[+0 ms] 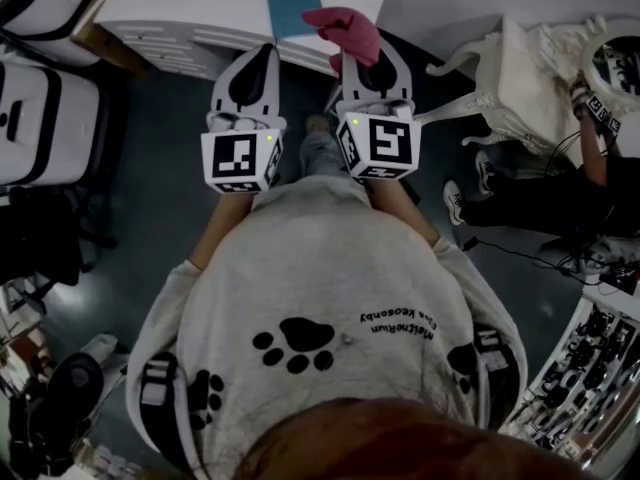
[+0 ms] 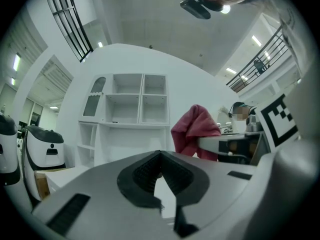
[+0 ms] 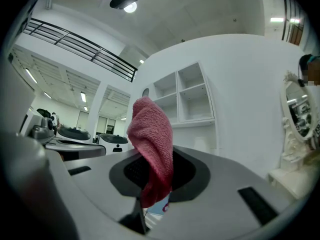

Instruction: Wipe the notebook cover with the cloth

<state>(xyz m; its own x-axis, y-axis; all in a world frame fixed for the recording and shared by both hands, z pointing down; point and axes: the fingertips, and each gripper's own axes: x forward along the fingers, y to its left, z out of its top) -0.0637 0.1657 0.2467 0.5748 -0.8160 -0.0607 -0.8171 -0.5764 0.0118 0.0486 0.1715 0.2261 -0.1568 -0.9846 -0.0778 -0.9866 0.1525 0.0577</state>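
While the person stands facing a white desk (image 1: pixel 190 10), both grippers are held out side by side in front of the body, their marker cubes toward the head camera. The left gripper (image 1: pixel 264 52) has its 2 jaws drawn together at the tips with nothing between them; in its own view the dark ribbed pads (image 2: pixel 142 170) meet in a point and only a thin wedge of light shows nearer the camera. The right gripper (image 1: pixel 368 56) is clamped on the pink cloth (image 1: pixel 346 26), which is pinched at its lower part between the pads and rises in a loose folded lump past the jaw tips.

The notebook (image 1: pixel 293 8), blue-covered, lies flat on the desk near its front edge, ahead of the gap between the 2 grippers. From the head view the cloth sits just to the right of the notebook, its left edge near the notebook's lower right corner; whether they touch cannot be told.

Beyond the grippers stands a white shelf unit (image 2: pixel 134 104) with open compartments. To the right of the desk is an ornate white chair (image 1: pixel 500 68).
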